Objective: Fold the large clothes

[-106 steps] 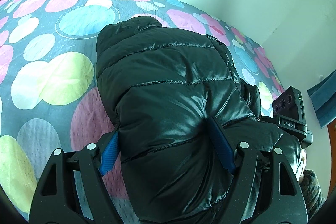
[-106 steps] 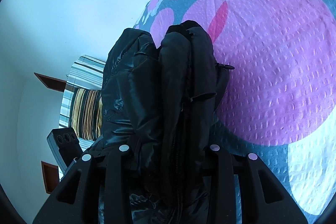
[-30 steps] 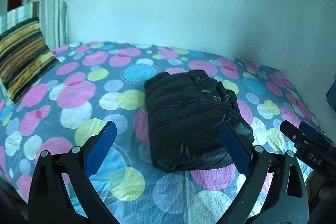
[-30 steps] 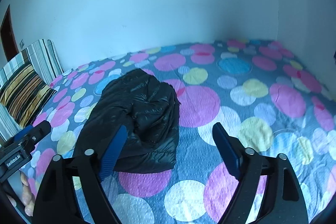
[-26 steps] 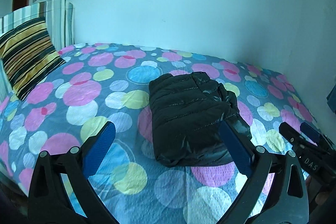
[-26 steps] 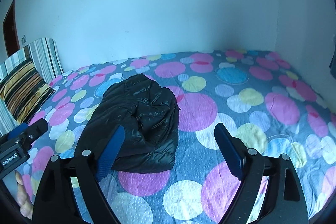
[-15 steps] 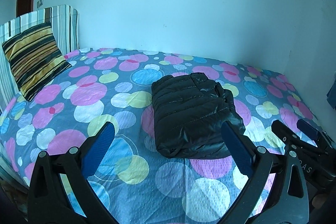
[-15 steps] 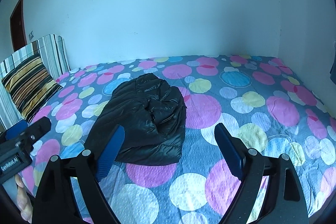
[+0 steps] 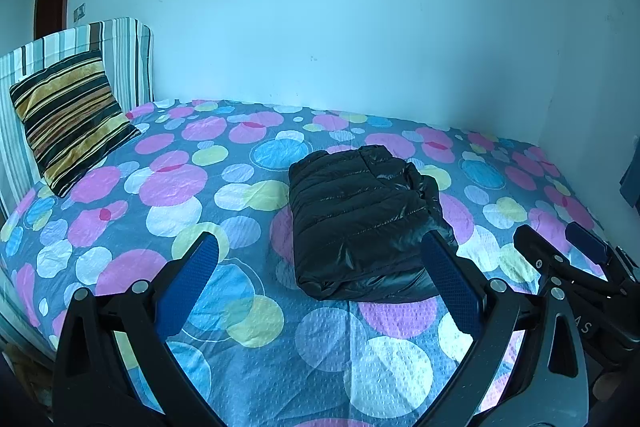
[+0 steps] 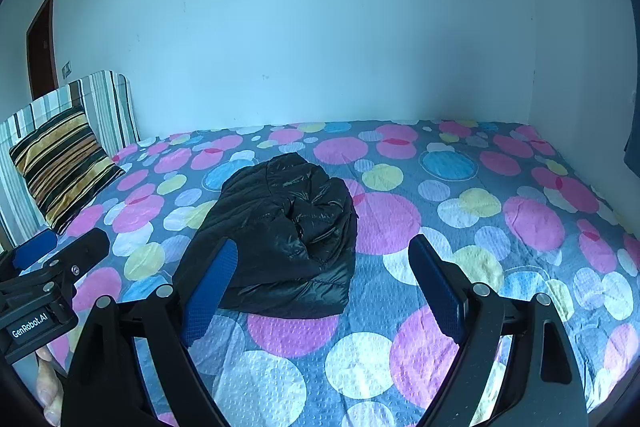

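Folded jacket [image 9: 362,223] lies mid-frame on the bed [image 9: 168,187] — puffy, soft, slick, probably light; grip a thick folded edge. Left gripper [image 9: 320,283] and right gripper [image 10: 322,281] both gape, empty.

Both wrist views bedward, jacket [image 9: 360,219] shared

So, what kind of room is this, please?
Most likely a bedroom: a wide bed with a dotted cover, a striped pillow against its headboard, and a folded black jacket lying on top.
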{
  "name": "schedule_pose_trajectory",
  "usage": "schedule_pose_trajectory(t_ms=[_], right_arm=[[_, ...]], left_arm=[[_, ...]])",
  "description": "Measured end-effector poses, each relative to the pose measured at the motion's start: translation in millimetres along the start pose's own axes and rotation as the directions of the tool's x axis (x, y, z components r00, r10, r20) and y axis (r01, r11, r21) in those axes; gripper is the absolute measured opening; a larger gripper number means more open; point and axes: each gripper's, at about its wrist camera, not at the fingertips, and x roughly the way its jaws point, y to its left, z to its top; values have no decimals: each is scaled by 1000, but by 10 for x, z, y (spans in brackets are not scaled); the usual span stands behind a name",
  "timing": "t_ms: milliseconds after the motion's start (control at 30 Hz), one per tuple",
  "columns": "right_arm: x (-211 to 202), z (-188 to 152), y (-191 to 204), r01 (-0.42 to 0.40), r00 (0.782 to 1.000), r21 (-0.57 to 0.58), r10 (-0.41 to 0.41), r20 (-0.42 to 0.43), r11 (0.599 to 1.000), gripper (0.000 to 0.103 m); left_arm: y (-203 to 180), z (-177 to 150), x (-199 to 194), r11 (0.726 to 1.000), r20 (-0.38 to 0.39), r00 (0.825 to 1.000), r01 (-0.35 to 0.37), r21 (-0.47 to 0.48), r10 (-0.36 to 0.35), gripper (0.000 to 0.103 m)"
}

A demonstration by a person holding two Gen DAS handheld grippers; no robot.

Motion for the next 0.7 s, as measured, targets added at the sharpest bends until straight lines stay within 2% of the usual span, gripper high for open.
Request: schedule_pose_trajectory(t_ms=[700], right_arm=[[-14, -1, -3, 0, 1000, 1, 0, 1, 1000, 86]], left_arm=[[13, 1, -45, 1000, 9, 1000, -11, 14, 11, 101]])
